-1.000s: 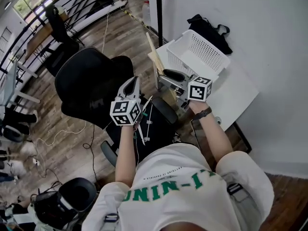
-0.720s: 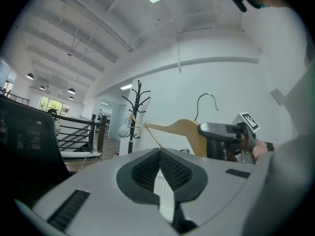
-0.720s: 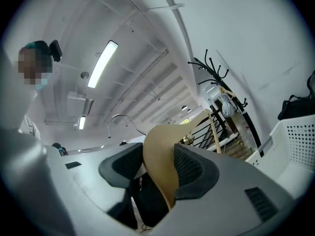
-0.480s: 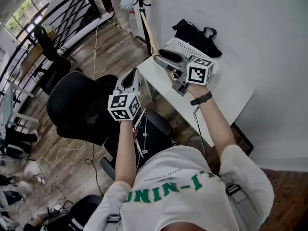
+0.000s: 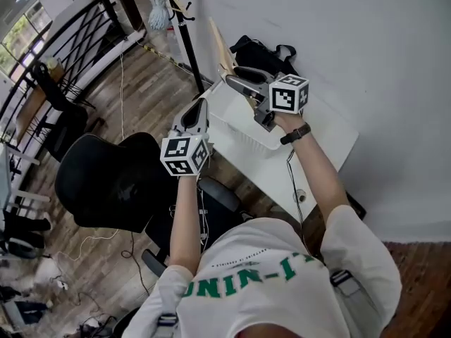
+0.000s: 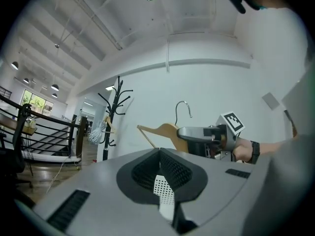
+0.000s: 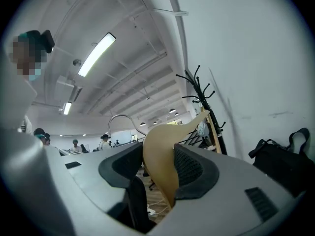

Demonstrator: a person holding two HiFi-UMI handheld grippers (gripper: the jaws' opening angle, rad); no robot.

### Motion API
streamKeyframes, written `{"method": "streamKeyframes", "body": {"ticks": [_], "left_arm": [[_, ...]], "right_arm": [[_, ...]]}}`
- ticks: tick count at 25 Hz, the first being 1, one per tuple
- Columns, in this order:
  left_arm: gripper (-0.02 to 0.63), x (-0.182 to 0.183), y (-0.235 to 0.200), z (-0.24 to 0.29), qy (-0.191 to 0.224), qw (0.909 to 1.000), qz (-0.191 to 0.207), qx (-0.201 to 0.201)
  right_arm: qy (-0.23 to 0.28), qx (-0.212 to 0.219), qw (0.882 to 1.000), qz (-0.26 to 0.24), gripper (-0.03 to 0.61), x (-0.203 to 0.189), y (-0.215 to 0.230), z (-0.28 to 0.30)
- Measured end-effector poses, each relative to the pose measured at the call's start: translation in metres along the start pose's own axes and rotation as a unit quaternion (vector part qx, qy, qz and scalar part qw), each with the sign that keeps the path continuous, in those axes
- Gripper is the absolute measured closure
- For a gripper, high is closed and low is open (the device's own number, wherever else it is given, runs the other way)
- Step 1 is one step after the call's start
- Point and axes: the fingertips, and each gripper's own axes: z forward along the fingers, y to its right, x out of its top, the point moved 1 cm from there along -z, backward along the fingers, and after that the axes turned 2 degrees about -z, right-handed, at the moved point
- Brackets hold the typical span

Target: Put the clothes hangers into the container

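My right gripper is shut on a wooden clothes hanger with a metal hook, and holds it up in the air near the wall. In the right gripper view the hanger's pale body is pinched between both pads, and its hook curls off to the left. The white perforated container stands on the white table, under and just beyond that gripper. My left gripper hovers at the container's near left side with its jaw tips together and nothing seen held. In the left gripper view the hanger shows ahead.
A black coat rack stands left of the table with a black bag against the wall behind it. A black office chair is on the wooden floor at the left. Cables lie on the floor.
Both grippers have risen and moved forward towards the wall. The hanger, held over the chair and table edge before, is now over the container. The left gripper came along beside it.
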Motion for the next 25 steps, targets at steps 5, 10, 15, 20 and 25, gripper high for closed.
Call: {"method": "streamKeyframes", "body": {"ticks": [5, 10, 15, 20, 25], "left_arm": [[0.597, -0.006, 0.005, 0.019, -0.005, 0.9999, -0.001, -0.013], [0.597, -0.020, 0.004, 0.031, -0.022, 0.9997, -0.011, -0.010], [0.597, -0.036, -0.004, 0.035, -0.036, 0.9992, -0.019, 0.001], [0.597, -0.046, -0.018, 0.027, -0.043, 0.9986, -0.026, 0.015], [0.597, -0.053, -0.026, 0.021, -0.047, 0.9982, -0.031, 0.023]], "right_arm": [[-0.051, -0.040, 0.998, 0.003, 0.362, -0.033, 0.047, -0.002], [-0.098, -0.064, 0.992, 0.036, 0.362, -0.080, 0.088, 0.004], [-0.155, -0.100, 0.981, 0.053, 0.362, -0.133, 0.121, 0.011], [-0.214, -0.104, 0.971, 0.030, 0.362, -0.174, 0.120, 0.021], [-0.278, -0.123, 0.953, -0.016, 0.359, -0.204, 0.118, 0.031]]}}
